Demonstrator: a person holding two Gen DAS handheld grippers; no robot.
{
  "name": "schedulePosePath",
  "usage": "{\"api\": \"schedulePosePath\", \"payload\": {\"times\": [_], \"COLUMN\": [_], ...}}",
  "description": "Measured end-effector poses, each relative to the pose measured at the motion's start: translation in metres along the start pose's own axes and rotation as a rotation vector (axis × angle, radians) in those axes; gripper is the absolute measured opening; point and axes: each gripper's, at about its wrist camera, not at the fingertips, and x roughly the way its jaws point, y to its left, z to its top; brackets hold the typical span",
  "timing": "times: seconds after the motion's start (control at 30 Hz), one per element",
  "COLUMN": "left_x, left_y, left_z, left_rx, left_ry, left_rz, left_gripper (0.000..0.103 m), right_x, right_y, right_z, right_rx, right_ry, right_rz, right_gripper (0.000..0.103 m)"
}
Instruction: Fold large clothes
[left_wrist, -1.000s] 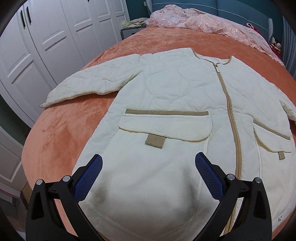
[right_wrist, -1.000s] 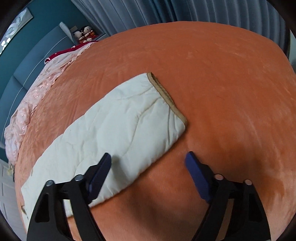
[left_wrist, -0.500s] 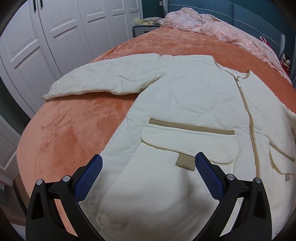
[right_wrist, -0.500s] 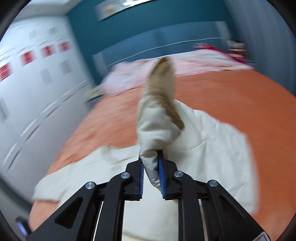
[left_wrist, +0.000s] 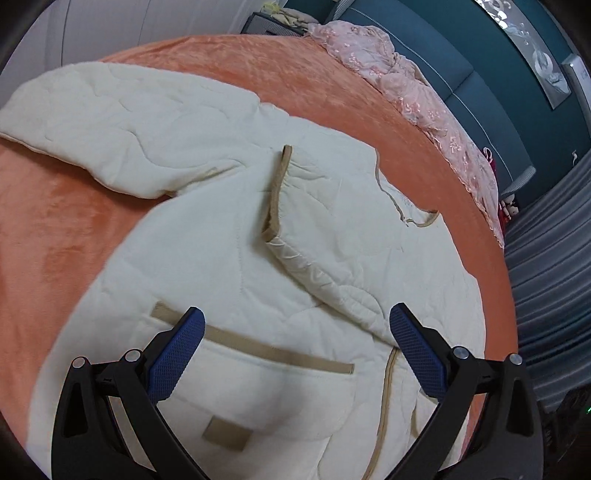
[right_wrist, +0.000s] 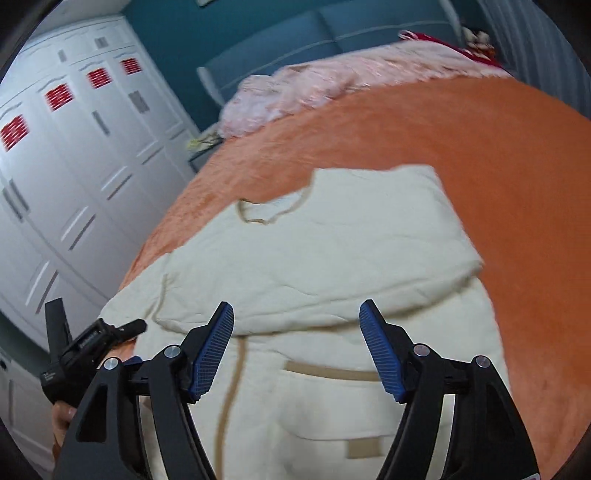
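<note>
— Can any text, label or number be read?
— No. Small white print is seen on the black device (right_wrist: 79, 363) in the right wrist view, but it is too blurred.

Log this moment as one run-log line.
step: sleeve fold | jacket: flat on bed | one sleeve: across chest | other sleeve: spread out | left gripper: open, empty | right gripper: just opened, empty

Orange bed cover (left_wrist: 332, 85) underneath; crumpled pink quilt (left_wrist: 417, 88) along the blue headboard (right_wrist: 295, 40). White wardrobe doors (right_wrist: 74, 155) with red stickers beside the bed. Grey curtains (left_wrist: 550, 266) opposite.
</note>
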Motion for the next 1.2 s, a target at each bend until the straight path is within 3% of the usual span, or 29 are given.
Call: {"api": "schedulePosePath", "payload": {"times": [0.07,0.13,0.17,0.2,0.23,0.27,0.33,0.37,0.4,0.47,0.53,0.6,0.67,0.77,1.03,1.1,1.17,1.2], "left_x": [0.02,0.033,0.037,0.04,0.042,0.044,0.044,0.042,0.038,0.024,0.005,-0.008,0.003,0.034,0.038,0.022,-0.004,-0.017], "left_y": [-0.001,-0.003,-0.005,-0.009,-0.013,-0.016,-0.019,-0.021,-0.025,-0.031,-0.036,-0.037,-0.033,-0.019,-0.019,-0.018,-0.018,-0.019], "left_z": [0.005,0.009,0.011,0.014,0.016,0.019,0.024,0.026,0.029,0.036,0.036,0.026,0.014,-0.003,-0.022,-0.023,-0.024,-0.023], "left_rx": [-0.041,-0.051,-0.037,-0.014,0.013,0.032,0.037,0.048,0.064,0.097,0.133,0.186,0.229,0.231,0.304,0.297,0.306,0.316], "left_ry": [0.034,0.035,0.027,0.021,0.016,0.022,0.025,0.014,-0.002,-0.051,-0.104,-0.136,-0.12,-0.045,-0.089,-0.088,-0.122,-0.153], "left_rz": [-0.022,0.004,0.017,0.043,0.059,0.065,0.068,0.077,0.079,0.066,0.055,0.079,0.128,0.183,0.235,0.227,0.232,0.246], "left_gripper": [0.098,0.097,0.09,0.083,0.057,0.038,0.021,0.012,0.009,0.007,0.007,0.007,0.007,0.007,0.01,0.016,0.036,0.038], "right_x": [0.002,0.01,0.014,0.02,0.027,0.034,0.046,0.054,0.059,0.057,0.03,0.014,0.027,0.055,0.064,0.051,0.026,0.013], "right_y": [-0.033,-0.053,-0.058,-0.067,-0.075,-0.082,-0.093,-0.096,-0.099,-0.096,-0.079,-0.06,-0.062,-0.081,-0.075,-0.066,-0.052,-0.045], "right_z": [0.003,0.005,0.005,0.007,0.009,0.011,0.019,0.024,0.028,0.038,0.046,0.045,0.035,0.014,0.006,0.006,0.005,0.004], "right_rx": [0.085,0.147,0.176,0.218,0.255,0.289,0.349,0.373,0.386,0.386,0.281,0.151,0.095,0.126,0.026,0.003,-0.031,-0.048], "right_ry": [0.007,0.017,0.022,0.032,0.039,0.041,0.032,0.034,0.042,0.022,-0.07,-0.117,-0.066,0.029,0.035,0.03,-0.023,-0.058], "right_rz": [-0.035,-0.057,-0.058,-0.063,-0.063,-0.06,-0.048,-0.045,-0.05,-0.036,-0.032,-0.086,-0.154,-0.212,-0.309,-0.365,-0.426,-0.446], "right_gripper": [0.069,0.069,0.069,0.069,0.069,0.069,0.066,0.05,0.025,0.01,0.008,0.008,0.008,0.008,0.014,0.026,0.029,0.03]}}
